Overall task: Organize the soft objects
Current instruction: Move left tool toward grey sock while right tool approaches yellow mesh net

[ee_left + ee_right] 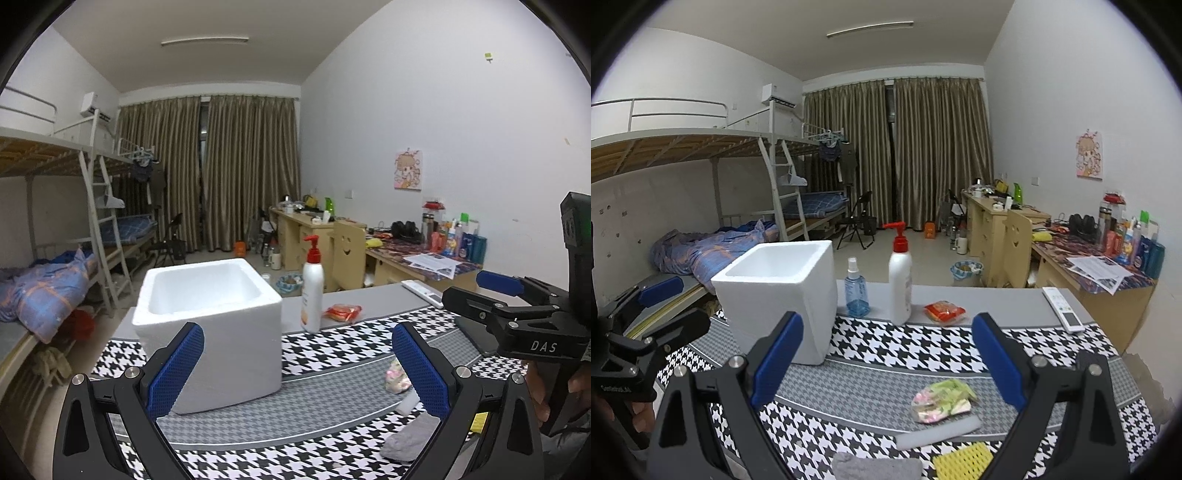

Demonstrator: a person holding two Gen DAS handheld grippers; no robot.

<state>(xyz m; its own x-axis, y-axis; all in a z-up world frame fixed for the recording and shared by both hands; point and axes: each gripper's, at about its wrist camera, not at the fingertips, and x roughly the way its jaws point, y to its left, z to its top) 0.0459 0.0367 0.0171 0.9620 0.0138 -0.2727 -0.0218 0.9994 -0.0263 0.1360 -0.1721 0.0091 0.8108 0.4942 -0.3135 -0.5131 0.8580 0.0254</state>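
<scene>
**A:** Status on the soft stuff?

**B:** Looks like nothing's done yet. The tabletop (pixel 1015 306) carries it all, under a houndstooth cloth (pixel 923 350). The white foam box (pixel 779 295) sits at the far left, and what I see of its inside is bare white. That's my guess for the target bin.

**A:** Tools?

**B:** My left tool (pixel 297 369) is spread wide with nothing between the pads, aimed at the box's near corner. My right tool (pixel 886 365) is also spread and empty, hovering over the soft pile.

**A:** What's left to move?

**B:** By my count four pieces, all near the front edge: a grey cloth (pixel 877 467), a white foam strip (pixel 938 432), a yellow sponge (pixel 962 461), and a crinkly bag of pink and green bits (pixel 942 400) just behind the strip. All well apart from the box.

**A:** And the rest?

**B:** Hard items, which I'd leave. A pump bottle (pixel 900 284), a blue spray bottle (pixel 856 291), a remote (pixel 1063 308), and a red snack packet (pixel 945 312) along the back.

**A:** Blind spots?

**B:** The box floor is hidden in both views. The cloth and sponge are cut off by the frame bottom. The left view loses the spray bottle behind the box, and my right-hand pad covers part of the bag. I can't tell what's in the bag.
</scene>
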